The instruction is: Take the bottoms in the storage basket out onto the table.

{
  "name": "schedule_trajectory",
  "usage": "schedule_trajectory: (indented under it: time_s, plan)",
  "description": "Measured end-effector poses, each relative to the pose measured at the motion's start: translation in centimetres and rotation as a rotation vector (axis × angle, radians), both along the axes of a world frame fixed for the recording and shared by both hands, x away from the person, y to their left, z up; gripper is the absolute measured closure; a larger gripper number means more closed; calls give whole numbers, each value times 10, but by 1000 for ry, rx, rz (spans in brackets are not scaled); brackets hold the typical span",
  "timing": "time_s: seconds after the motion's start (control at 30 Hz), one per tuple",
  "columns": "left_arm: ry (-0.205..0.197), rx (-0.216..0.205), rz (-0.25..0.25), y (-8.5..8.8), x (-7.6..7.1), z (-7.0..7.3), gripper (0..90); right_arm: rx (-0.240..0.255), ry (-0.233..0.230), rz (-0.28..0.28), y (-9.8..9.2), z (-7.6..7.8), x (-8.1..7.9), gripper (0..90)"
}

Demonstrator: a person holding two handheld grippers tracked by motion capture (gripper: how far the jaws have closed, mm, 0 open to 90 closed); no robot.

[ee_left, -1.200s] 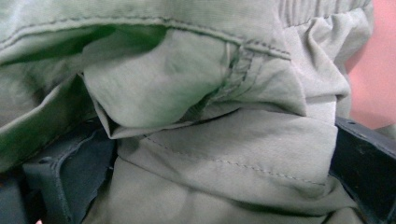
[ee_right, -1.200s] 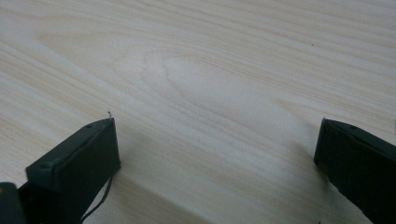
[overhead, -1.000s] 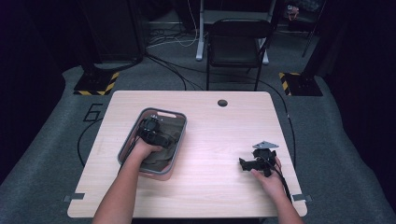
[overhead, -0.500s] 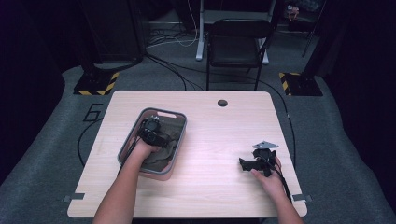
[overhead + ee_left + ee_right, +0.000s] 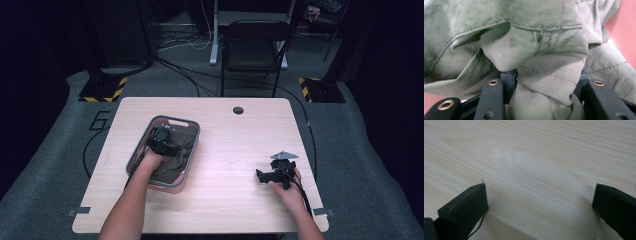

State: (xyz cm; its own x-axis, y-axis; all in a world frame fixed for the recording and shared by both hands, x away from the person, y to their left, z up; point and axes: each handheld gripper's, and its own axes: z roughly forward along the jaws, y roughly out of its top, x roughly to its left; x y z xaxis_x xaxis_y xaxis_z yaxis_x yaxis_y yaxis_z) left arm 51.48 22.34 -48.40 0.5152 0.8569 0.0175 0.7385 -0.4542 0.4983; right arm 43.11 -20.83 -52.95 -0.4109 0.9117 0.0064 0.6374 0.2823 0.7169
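Jaws of the left gripper (image 5: 541,100) have just been closing on an olive garment (image 5: 544,50) bunched inside the grey bin (image 5: 192,131). Right gripper (image 5: 265,176) rests open on the table (image 5: 230,210). A bite on one thin fold could slip during lifting.

Left forearm enters from bottom edge of high view, angled up and slightly right. Left hand (image 5: 150,161) wraps rear of left claw (image 5: 162,139), claw tipped forward and down. Its jaws have just been closing; in left gripper view they stand partly closed, pinching bunched green fabric (image 5: 544,72). Right forearm enters from bottom right. Right hand (image 5: 285,187) holds right claw (image 5: 260,176) low over bench (image 5: 225,150), pointing left. Its jaws stand wide apart, bare between.
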Motion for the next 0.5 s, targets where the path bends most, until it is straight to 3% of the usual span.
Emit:
schedule_trajectory:
  time_s: [0.27,0.5]
  plan:
    - [-5,8,-7,1,0,3,640,0,0,0,0,0,0,0]
    - [-6,6,0,1,-1,7,672,0,0,0,0,0,0,0]
